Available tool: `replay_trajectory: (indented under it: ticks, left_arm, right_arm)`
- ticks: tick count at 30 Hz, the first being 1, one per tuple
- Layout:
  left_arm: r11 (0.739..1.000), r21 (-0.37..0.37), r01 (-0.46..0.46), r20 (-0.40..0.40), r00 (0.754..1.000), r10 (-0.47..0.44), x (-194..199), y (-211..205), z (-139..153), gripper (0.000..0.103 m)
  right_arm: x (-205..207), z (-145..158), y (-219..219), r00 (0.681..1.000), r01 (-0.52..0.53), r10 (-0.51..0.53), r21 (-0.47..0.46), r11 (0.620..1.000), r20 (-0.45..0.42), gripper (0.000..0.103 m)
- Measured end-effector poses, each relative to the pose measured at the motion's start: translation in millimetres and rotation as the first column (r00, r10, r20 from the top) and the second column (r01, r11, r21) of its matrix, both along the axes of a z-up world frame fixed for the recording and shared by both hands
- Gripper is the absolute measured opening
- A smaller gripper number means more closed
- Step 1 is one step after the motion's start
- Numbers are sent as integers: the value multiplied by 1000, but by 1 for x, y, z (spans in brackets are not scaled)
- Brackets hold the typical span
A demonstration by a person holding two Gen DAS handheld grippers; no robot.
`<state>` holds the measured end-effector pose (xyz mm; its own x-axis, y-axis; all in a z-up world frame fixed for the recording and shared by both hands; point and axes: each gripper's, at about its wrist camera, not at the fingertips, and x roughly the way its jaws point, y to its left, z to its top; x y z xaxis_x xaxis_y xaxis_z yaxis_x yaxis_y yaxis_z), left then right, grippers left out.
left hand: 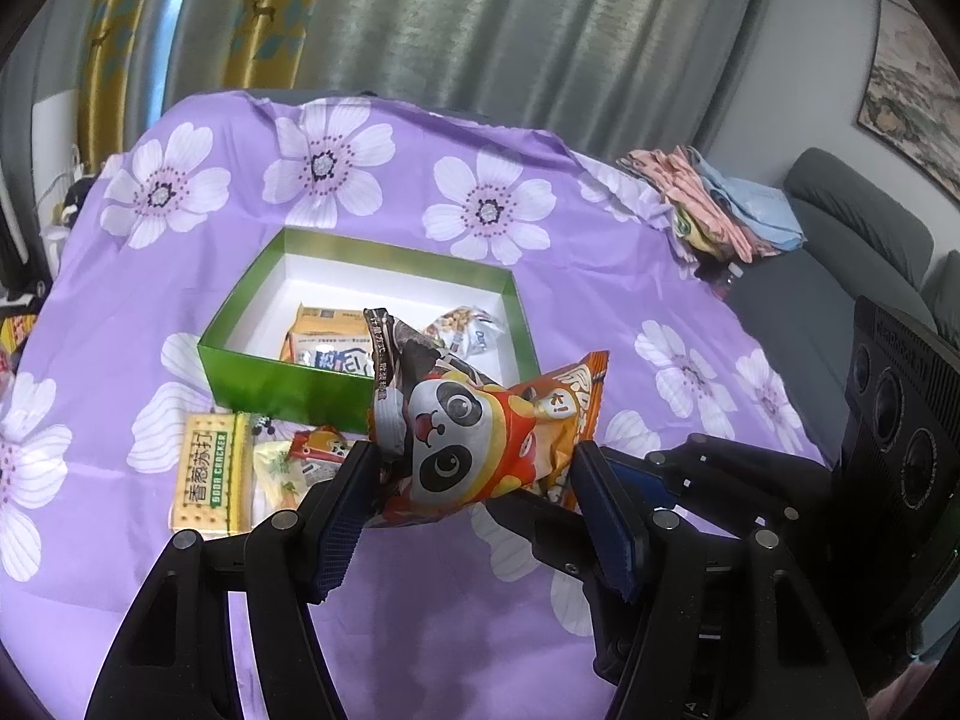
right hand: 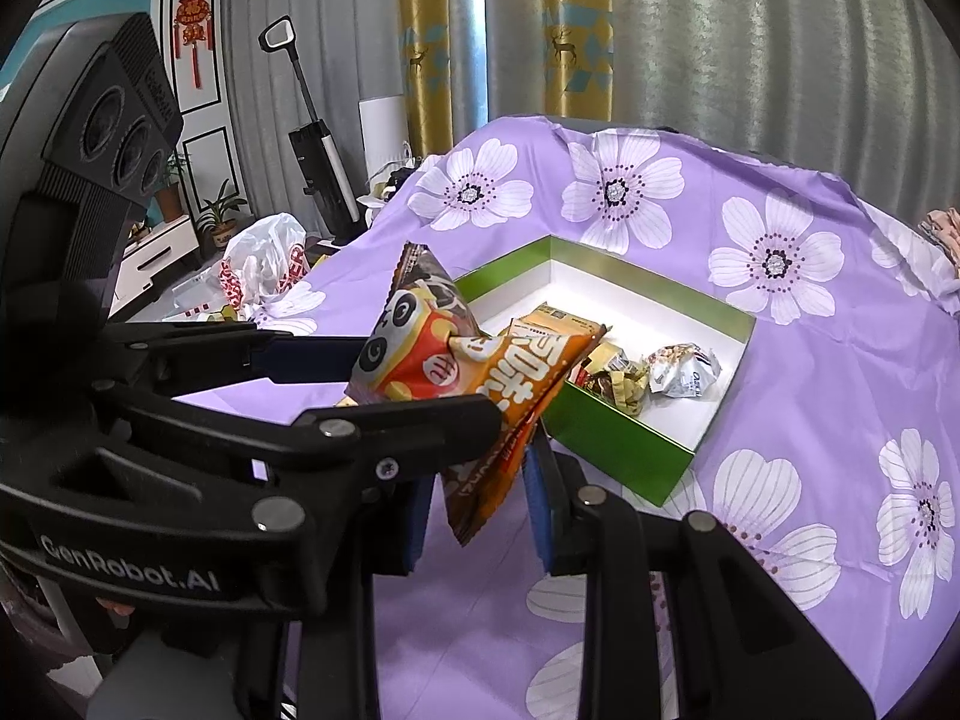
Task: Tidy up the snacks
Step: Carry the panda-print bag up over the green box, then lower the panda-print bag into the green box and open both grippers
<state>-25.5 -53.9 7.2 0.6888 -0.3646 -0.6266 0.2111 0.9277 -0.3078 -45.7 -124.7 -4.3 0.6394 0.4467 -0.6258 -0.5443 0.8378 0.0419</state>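
Note:
A panda-print snack bag (left hand: 474,438), twisted in the middle with an orange end, hangs above the purple flowered cloth just in front of the green box (left hand: 288,390). My left gripper (left hand: 473,456) is shut on the panda half, one pad on each side. Coming in from the right, my right gripper (left hand: 636,474) meets the orange end. In the right wrist view the right gripper (right hand: 480,474) is shut on that orange end (right hand: 510,396), and the left gripper (right hand: 420,378) crosses in from the left. The box (right hand: 618,450) holds a yellow packet (left hand: 327,330) and a white pack (right hand: 684,372).
A soda cracker pack (left hand: 210,474) and small packets (left hand: 300,462) lie on the cloth left of my left gripper. Folded clothes (left hand: 720,210) sit at the cloth's far right by a grey sofa (left hand: 840,252). A white plastic bag (right hand: 264,264) and an upright vacuum (right hand: 318,168) stand beyond the left edge.

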Motion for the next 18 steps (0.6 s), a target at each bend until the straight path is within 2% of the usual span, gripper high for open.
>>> replay_trajectory:
  ticks: [10, 18]
  left_arm:
    - [1000, -22, -3, -11, 1000, 3, 20, 5, -4, 66]
    - [1000, -7, 7, -5, 1000, -7, 44, 6, -4, 66]
  right_arm:
    - [24, -3, 4, 1000, -1, 1, -10, 1000, -2, 29]
    - [46, -3, 5, 1000, 9, -9, -10, 1000, 5, 29]
